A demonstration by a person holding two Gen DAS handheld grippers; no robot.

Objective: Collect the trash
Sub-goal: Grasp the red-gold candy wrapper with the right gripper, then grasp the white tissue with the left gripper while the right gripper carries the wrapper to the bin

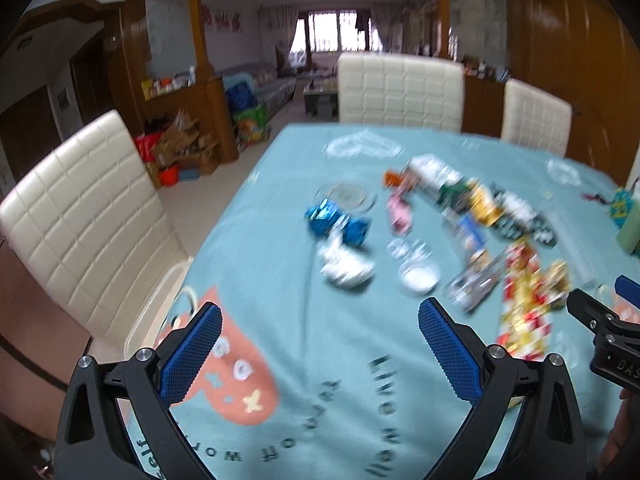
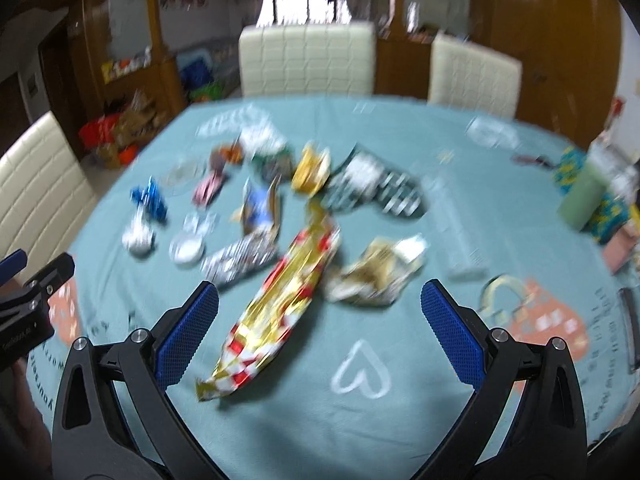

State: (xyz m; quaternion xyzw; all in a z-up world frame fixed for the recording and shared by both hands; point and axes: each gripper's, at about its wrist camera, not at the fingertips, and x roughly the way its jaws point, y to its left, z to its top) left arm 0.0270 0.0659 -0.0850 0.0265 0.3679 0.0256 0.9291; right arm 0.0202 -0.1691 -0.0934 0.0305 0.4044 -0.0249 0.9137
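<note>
The trash is scattered across the middle of the worktop, and nearest my right gripper lies the long foil wrapper, gold with red and white checks, stretched from the centre of the right wrist frame down toward lower centre, flat and crinkled, its shine suggesting thin slippery film. Just right of it sits a crumpled beige wrapper, bunched up, which I judge easier to pinch than the flat one. Behind them in the upper middle of the frame are a striped silver packet, a blue-and-brown carton scrap, a yellow crushed cup and a dark patterned pack; blur keeps me from reading any print. In the left wrist view, the blue foil piece, a wad of white tissue and a small clear lid or cup lie at centre frame, ahead of my left gripper. Both pairs of blue ribbed fingers are spread wide and carry nothing, each hovering above the teal cloth; I read this as a pose for choosing a first piece, the right one lined up roughly over the checked wrapper. The cloth looks soft and printed with hearts and lettering, so thin film may need a scooping pinch. Cream quilted chairs ring the far edge, and a green cylinder stands at the right edge.
</note>
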